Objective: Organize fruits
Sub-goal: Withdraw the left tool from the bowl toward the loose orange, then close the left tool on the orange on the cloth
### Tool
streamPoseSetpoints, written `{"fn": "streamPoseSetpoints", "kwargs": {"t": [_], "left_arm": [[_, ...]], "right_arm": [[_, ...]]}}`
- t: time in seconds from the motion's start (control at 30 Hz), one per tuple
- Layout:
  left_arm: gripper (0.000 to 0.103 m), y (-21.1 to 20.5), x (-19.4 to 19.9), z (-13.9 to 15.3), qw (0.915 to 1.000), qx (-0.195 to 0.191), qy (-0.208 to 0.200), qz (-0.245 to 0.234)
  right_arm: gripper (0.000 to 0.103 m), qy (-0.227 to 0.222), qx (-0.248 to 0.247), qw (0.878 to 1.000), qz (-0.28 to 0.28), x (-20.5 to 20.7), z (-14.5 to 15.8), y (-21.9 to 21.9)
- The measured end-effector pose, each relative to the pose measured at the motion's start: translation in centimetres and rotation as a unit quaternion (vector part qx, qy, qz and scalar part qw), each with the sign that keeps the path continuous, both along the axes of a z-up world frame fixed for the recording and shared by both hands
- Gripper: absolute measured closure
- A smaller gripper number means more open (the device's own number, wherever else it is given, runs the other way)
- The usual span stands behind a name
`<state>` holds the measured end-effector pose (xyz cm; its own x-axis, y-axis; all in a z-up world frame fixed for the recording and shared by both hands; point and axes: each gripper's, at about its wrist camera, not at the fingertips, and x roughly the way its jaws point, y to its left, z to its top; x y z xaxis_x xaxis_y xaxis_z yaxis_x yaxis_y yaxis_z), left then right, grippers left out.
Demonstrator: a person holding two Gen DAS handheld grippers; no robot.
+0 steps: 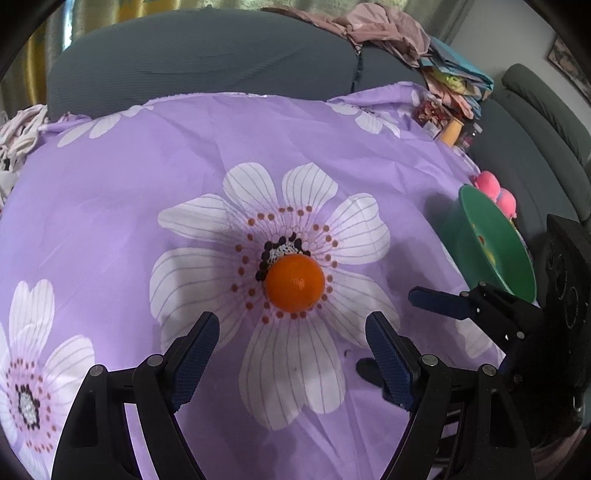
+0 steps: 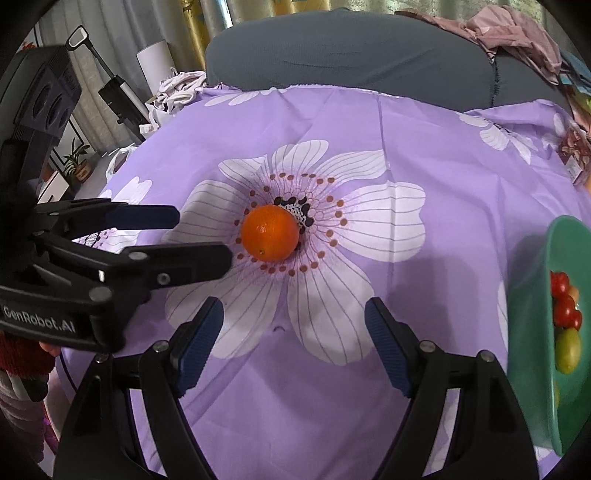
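An orange (image 1: 294, 282) lies on the middle of a big white flower printed on the purple cloth (image 1: 147, 155). My left gripper (image 1: 291, 328) hovers just short of it, open, with nothing between its blue pads. In the right wrist view the orange (image 2: 269, 232) sits ahead of my right gripper (image 2: 293, 314), which is also open and empty. The left gripper (image 2: 201, 238) reaches in from the left, its tips beside the orange. A green bowl (image 2: 528, 314) at the right edge holds small red fruits (image 2: 563, 299) and a green one (image 2: 567, 349).
The green bowl (image 1: 495, 236) stands tilted at the cloth's right edge, with pink soft toys (image 1: 493, 188) behind it. A grey sofa (image 1: 207, 55) runs along the back, with piled clothes (image 1: 384, 29) and jars (image 1: 450, 129) at the right. One of the right gripper's fingers (image 1: 436, 301) crosses in front of the bowl.
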<state>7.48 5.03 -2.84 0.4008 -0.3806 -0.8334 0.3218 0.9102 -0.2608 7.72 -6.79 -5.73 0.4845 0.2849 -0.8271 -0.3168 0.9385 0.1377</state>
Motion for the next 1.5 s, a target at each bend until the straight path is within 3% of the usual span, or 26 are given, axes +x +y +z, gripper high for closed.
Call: {"fn": "streamPoseSetpoints", "kwargs": {"t": [0.57,0.73,0.83,1.0,1.07,1.13,1.5], "left_arm": [[0.021,-1.0,3.2,-1.9,0.9995,-0.011,0.022,-0.021],[0.022,-1.2,3.7,-2.4,0.9992,-0.015,0.026,-0.025],[0.031,-1.0,4.0,-2.7,0.999,-0.024,0.028,-0.025],[0.043,-1.1,4.5,-3.3,0.9987,-0.027,0.035,-0.025],[0.052,-1.1,4.7,-3.5,0.9984,-0.03,0.039,-0.026],[0.056,-1.2,4.7,-3.7,0.9983,-0.031,0.041,-0.029],[0.057,-1.7,4.0,-2.8,0.9985,-0.027,0.028,-0.039]], "right_arm": [[0.023,0.011,0.034,0.999,0.02,3.3,-1.9,1.0],[0.028,0.01,0.051,0.998,0.03,3.7,-2.4,1.3],[0.031,0.008,0.057,0.998,0.035,4.0,-2.6,1.5],[0.046,0.007,0.058,0.997,0.044,4.8,-2.9,2.3],[0.054,0.006,0.055,0.997,0.048,4.9,-3.0,2.5],[0.055,0.007,0.05,0.998,0.048,5.0,-3.1,2.7],[0.057,-0.002,0.059,0.998,0.038,4.3,-2.2,1.9]]}}
